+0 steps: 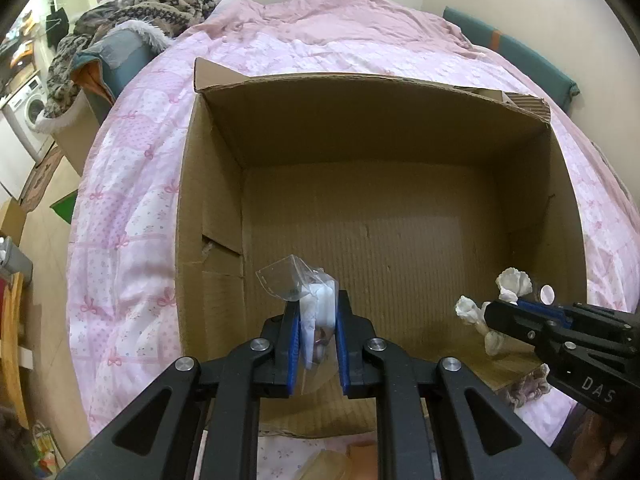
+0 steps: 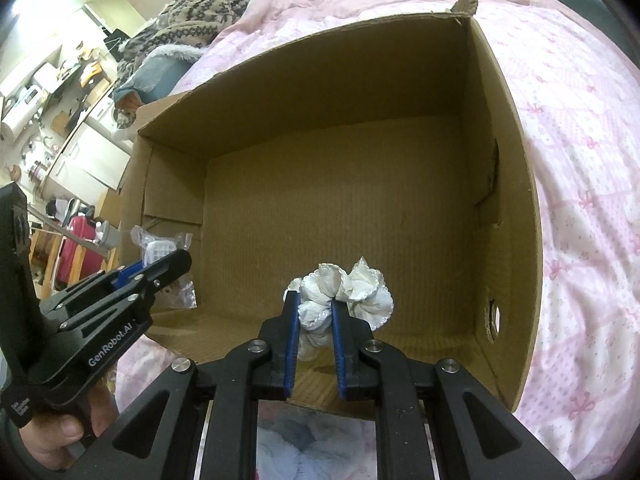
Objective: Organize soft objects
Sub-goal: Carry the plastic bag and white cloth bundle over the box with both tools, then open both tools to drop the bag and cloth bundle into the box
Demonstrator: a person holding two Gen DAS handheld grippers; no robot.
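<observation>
An open cardboard box (image 1: 212,184) lies on a pink bed; its bare inside also shows in the right wrist view (image 2: 516,208). My left gripper (image 1: 317,304) is shut on a clear plastic packet with white contents (image 1: 316,304) and holds it over the box's near left part. It shows from the side in the right wrist view (image 2: 172,268) with the packet (image 2: 160,250). My right gripper (image 2: 316,304) is shut on a white scalloped fabric piece (image 2: 352,292) over the box's near right part. It also shows in the left wrist view (image 1: 496,312) with the fabric (image 1: 514,282).
The pink patterned bedspread (image 1: 128,208) surrounds the box. A patterned knit blanket (image 1: 160,0) is piled at the bed's far left. A frilly pale item (image 1: 528,388) lies by the box's near right corner. Pale blue soft fabric (image 2: 296,452) lies below my right gripper.
</observation>
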